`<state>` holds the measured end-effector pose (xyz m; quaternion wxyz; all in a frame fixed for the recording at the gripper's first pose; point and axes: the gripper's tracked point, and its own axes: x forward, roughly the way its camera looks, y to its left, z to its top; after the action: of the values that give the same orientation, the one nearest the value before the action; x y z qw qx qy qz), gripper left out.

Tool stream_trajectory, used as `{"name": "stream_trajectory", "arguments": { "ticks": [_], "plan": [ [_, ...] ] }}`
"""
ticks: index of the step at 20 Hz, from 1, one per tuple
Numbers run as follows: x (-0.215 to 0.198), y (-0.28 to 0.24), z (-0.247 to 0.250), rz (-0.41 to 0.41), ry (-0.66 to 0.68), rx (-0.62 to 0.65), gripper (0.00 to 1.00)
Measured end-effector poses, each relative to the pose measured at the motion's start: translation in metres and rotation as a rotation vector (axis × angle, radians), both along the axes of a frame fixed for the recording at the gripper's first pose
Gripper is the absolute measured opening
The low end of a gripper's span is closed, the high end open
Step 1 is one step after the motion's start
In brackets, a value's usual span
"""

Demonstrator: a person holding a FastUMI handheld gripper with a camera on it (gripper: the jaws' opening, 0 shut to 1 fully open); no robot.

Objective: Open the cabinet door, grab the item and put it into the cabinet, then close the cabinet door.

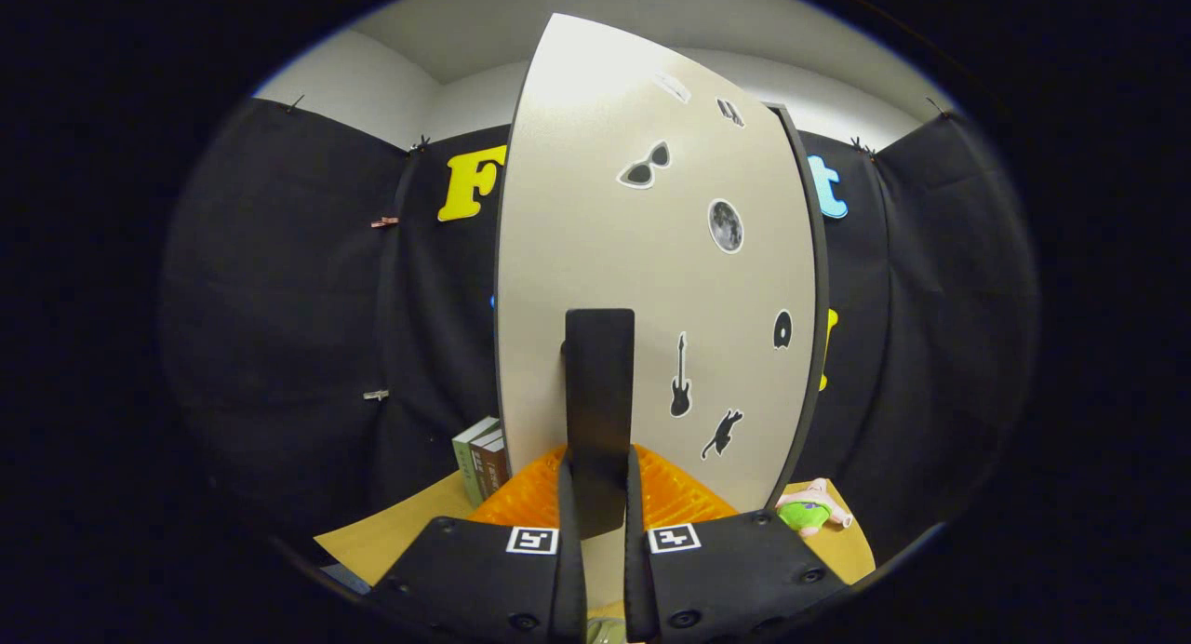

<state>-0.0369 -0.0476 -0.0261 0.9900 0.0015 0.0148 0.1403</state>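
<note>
The gripper (595, 504) had its fingers clamped on the black handle (598, 402) of the pale, sticker-dotted cabinet door (651, 281); the opening step appeared underway, with the plush toy (811, 510) waiting on the wooden bench (391, 532).

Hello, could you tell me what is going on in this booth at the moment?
A person's handheld gripper is closed on the dark vertical handle of a pale cabinet door decorated with stickers. One finger sits on each side of the handle. The door looks swung partly open, though the inside is hidden. A small pink and green plush toy lies on the wooden table to the right, and some books stand at the left.
</note>
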Motion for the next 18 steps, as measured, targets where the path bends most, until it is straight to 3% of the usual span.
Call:
{"name": "stream_trajectory", "arguments": {
  "ticks": [7,18],
  "plan": [
    [-0.018,-0.031,0.000,0.043,0.029,0.034,0.20],
    [-0.027,-0.081,0.001,-0.119,-0.003,0.029,0.19]
  ]
}}
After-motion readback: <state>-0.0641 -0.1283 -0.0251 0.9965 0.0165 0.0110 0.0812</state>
